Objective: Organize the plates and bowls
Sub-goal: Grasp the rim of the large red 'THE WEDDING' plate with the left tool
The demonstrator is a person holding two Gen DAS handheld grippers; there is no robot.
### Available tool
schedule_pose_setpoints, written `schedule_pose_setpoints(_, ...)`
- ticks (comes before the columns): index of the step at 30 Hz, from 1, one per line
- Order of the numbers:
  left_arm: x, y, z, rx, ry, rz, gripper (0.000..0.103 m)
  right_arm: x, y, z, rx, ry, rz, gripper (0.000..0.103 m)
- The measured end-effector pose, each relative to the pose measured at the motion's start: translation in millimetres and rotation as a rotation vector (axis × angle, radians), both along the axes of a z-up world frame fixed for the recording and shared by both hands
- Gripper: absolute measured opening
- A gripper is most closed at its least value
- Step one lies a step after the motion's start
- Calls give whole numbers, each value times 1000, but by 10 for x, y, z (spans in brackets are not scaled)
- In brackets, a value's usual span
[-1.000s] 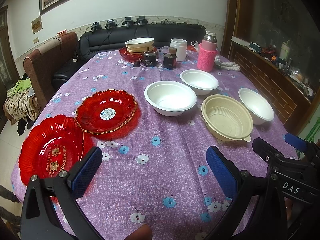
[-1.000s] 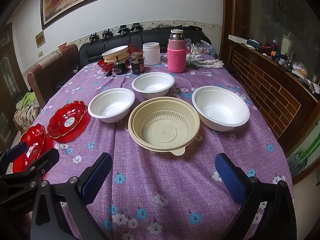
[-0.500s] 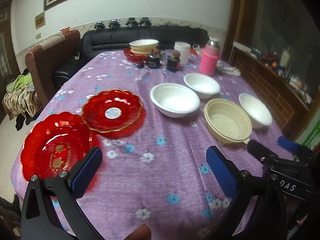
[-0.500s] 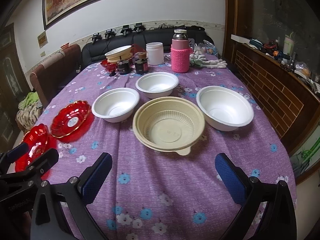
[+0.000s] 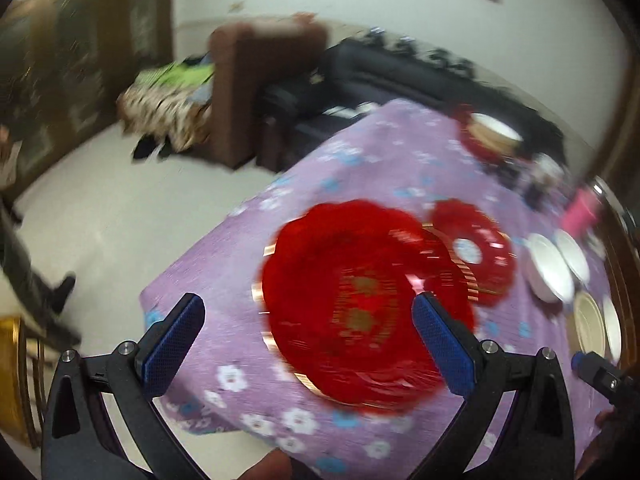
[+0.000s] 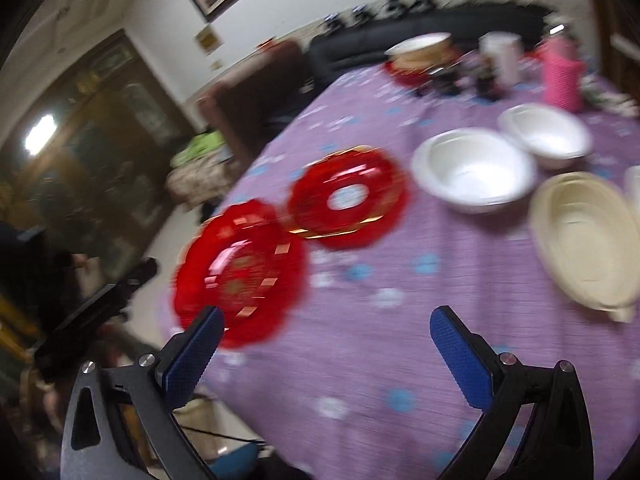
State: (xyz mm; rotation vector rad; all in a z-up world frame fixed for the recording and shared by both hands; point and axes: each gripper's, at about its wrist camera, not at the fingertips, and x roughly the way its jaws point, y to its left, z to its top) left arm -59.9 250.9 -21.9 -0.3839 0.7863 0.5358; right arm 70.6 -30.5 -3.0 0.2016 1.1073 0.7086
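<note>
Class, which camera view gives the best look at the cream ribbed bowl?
The right wrist view: the cream ribbed bowl appears large, its ribbed inside visible, though blurred. The left wrist view squeezes it into a thin sliver at the far right edge, between white bowls.

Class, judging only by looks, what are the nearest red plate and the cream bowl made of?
Nearest red plate: likely glossy translucent plastic, given bright glints and a gold-trimmed scalloped rim. Cream bowl: probably matte disposable plastic, with moulded ridges and dull sheen. Blur limits certainty.

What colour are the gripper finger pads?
Blue, textured pads on black frames; sharpest in the right wrist view.
</note>
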Motion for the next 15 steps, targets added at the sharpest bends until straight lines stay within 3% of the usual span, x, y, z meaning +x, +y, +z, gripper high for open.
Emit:
schedule_pose_setpoints(3,39,119,-136,-31,38,34,103,121,338,-157,47,90,52,102)
schedule_pose_setpoints(10,206,195,-394,-52,106,3,103,364,835,-479,38,230,81,98)
schedule_pose_setpoints(15,316,214,-479,-72,122,-3,103,459,1012,-719,-10,280,81,79)
